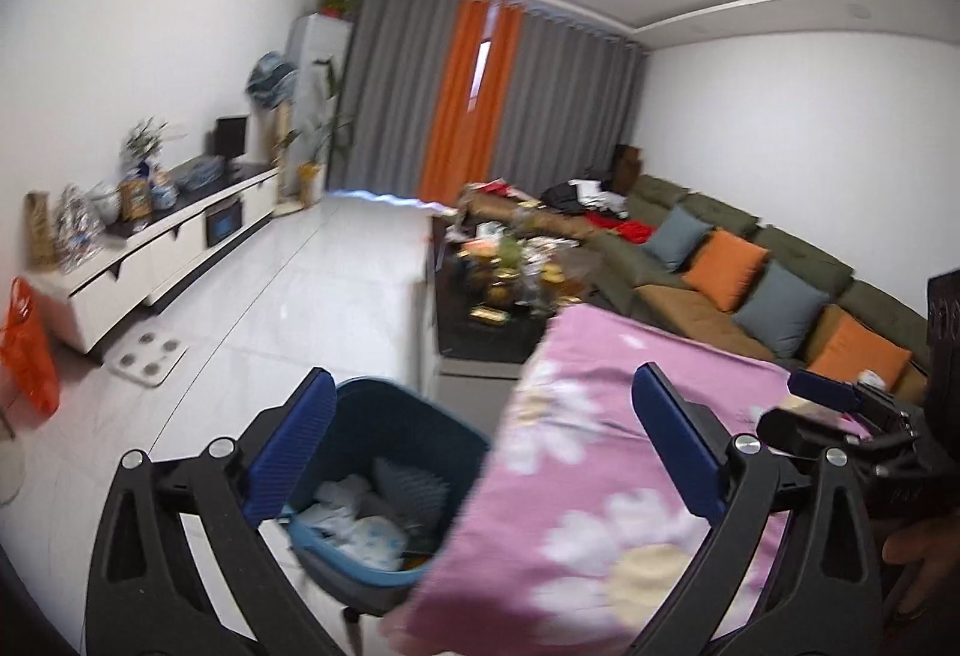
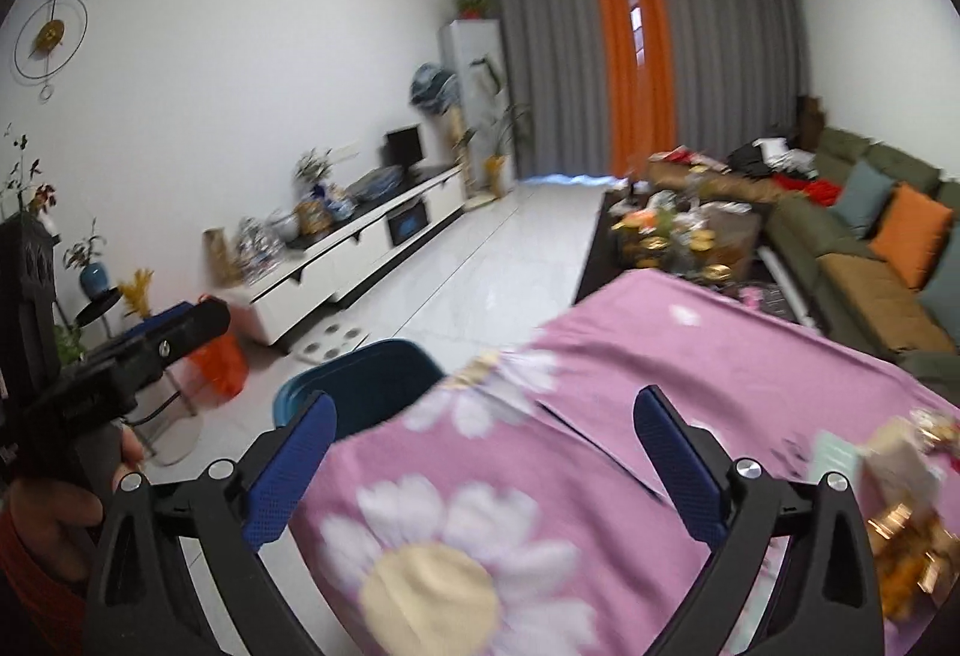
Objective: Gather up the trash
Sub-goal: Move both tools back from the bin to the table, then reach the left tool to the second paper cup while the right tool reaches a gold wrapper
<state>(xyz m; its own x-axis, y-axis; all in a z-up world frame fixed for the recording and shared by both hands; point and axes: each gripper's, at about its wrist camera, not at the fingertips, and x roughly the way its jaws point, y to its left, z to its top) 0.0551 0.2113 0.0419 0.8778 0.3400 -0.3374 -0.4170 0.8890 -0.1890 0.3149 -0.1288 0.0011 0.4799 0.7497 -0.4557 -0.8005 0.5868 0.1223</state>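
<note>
Both tools are spread wide and grip nothing: the left tool (image 1: pixel 483 452) hovers over the near-left corner of the bench (image 1: pixel 630 416), straddling its edge and the bin beside it, while the right tool (image 2: pixel 483 467) hovers above the near part of the bench top. The bench is covered by a pink cloth with a white daisy print. Just off its left edge, on the floor, stands the blue trash bin (image 1: pixel 414 416), open-topped; it already contains crumpled white paper or tissue (image 1: pixel 354 518) and some grey material, so collection appears partly complete. At the right edge of the bench, close to the right tool, a cluster of wrappers and packaging (image 2: pixel 900 488) remains: pale card or paper pieces and gold, foil-like items, blurred and not identifiable in detail. This material appears light and crushable, and is judged to be the next pick. Beyond the far edge of the bench, the coffee table (image 1: pixel 486 338) carries dense clutter; whether any of it counts as trash cannot be determined.
</note>
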